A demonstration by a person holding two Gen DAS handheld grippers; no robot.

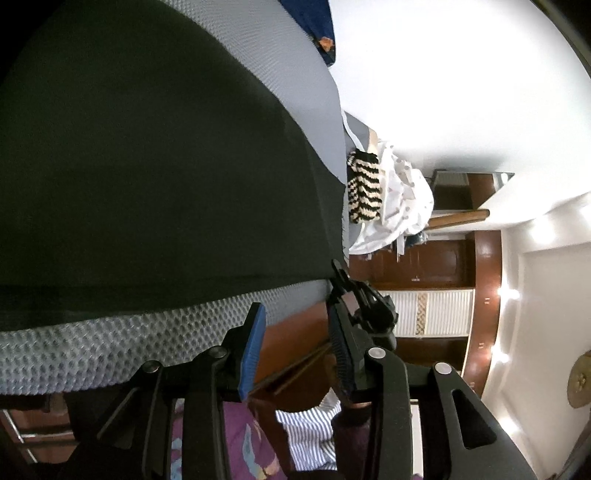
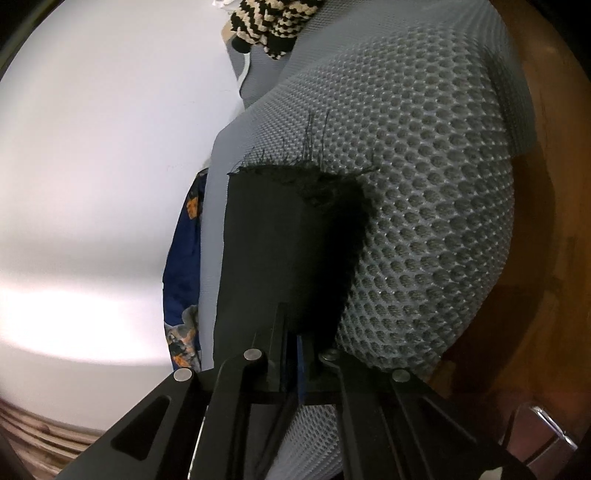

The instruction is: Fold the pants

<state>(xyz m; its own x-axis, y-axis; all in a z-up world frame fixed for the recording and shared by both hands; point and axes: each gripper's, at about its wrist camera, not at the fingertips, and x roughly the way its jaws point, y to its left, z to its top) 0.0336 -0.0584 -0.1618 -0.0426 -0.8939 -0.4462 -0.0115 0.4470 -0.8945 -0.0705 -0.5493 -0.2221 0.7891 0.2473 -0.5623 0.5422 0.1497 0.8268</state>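
Black pants point(image 1: 147, 166) lie spread flat on a grey mesh mattress point(image 1: 92, 354), filling most of the left wrist view. My left gripper point(image 1: 295, 312) hangs just off the mattress edge, beside the pants' near corner point(image 1: 337, 267). It is open, and only wood shows between its blue pad point(image 1: 253, 343) and its ribbed pad point(image 1: 340, 343). In the right wrist view, one pants leg point(image 2: 280, 240) runs away from me to a frayed hem point(image 2: 295, 173). My right gripper point(image 2: 290, 317) is shut on this leg's near end.
A black-and-cream striped knit point(image 1: 364, 192) point(image 2: 273, 18) and a white garment point(image 1: 402, 199) lie at the mattress's far end. Blue patterned cloth point(image 2: 184, 258) sits between mattress and white wall. Brown wooden furniture point(image 1: 417, 258) stands beyond. Purple and striped fabric point(image 1: 258, 443) shows below my left gripper.
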